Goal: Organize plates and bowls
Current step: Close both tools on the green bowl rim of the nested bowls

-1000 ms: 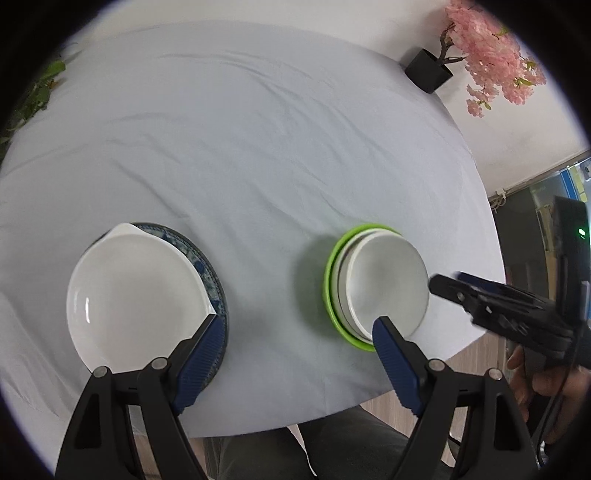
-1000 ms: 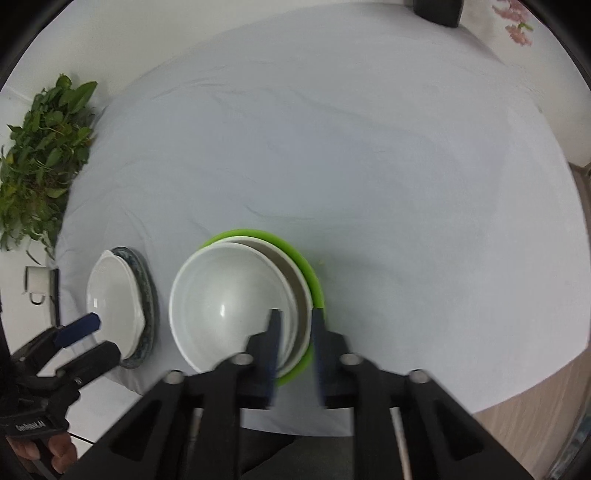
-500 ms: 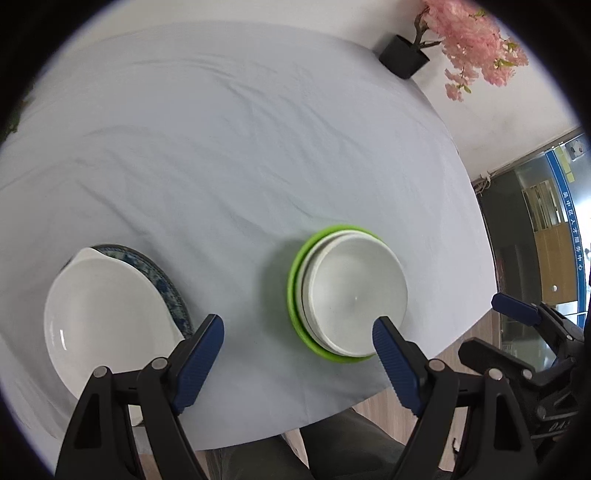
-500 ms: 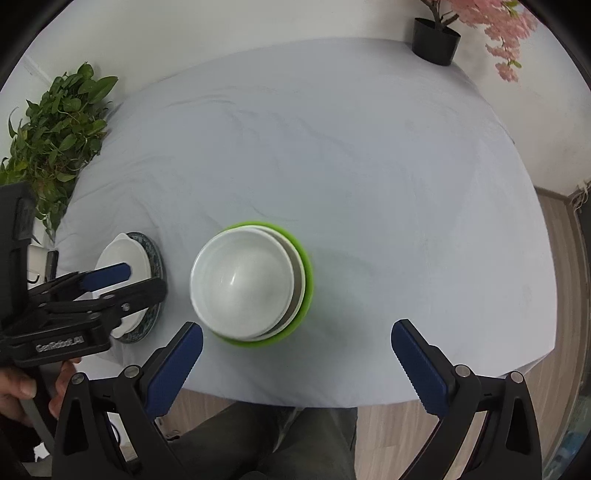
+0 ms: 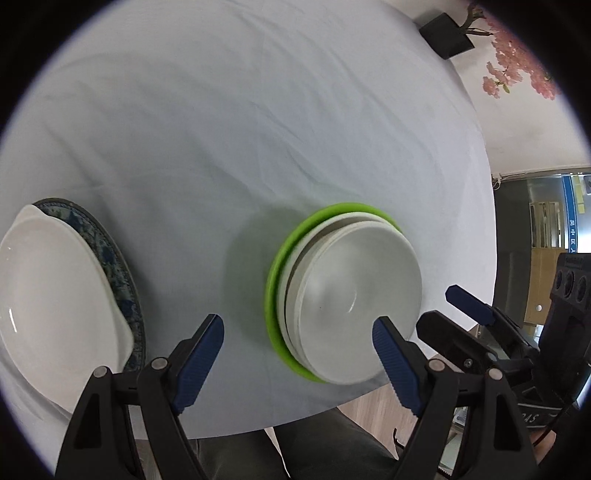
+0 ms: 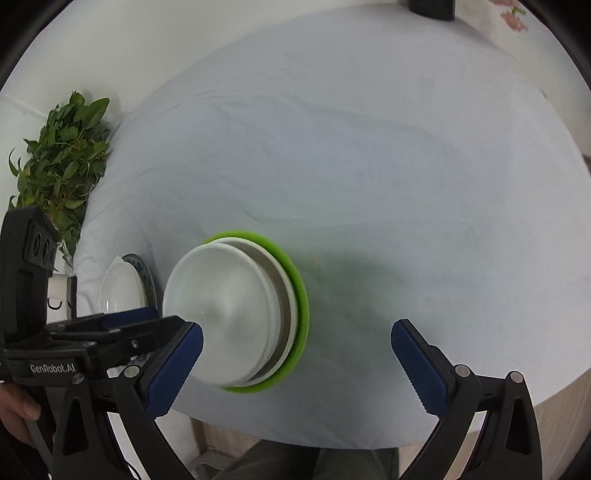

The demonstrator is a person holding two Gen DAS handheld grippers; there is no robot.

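A stack of white bowls (image 5: 354,295) sits on a green plate (image 5: 275,291) near the table's front edge; it also shows in the right wrist view (image 6: 229,314). A white dish (image 5: 51,295) lies on a blue-patterned plate (image 5: 110,258) at the left. My left gripper (image 5: 295,354) is open and empty, above the gap between the two stacks. My right gripper (image 6: 295,362) is open and empty, wide over the front right of the green plate (image 6: 301,295). The right gripper also shows in the left wrist view (image 5: 454,314).
The round table wears a pale cloth (image 5: 240,129). A black pot with pink blossoms (image 5: 447,35) stands at the far right edge. A leafy green plant (image 6: 59,162) stands off the table's left side. A white mug (image 6: 59,291) is beyond the left edge.
My right gripper let go of the bowl stack's rim, opened wide and drew back. My left gripper shifted right, from the white dish's edge toward the bowl stack.
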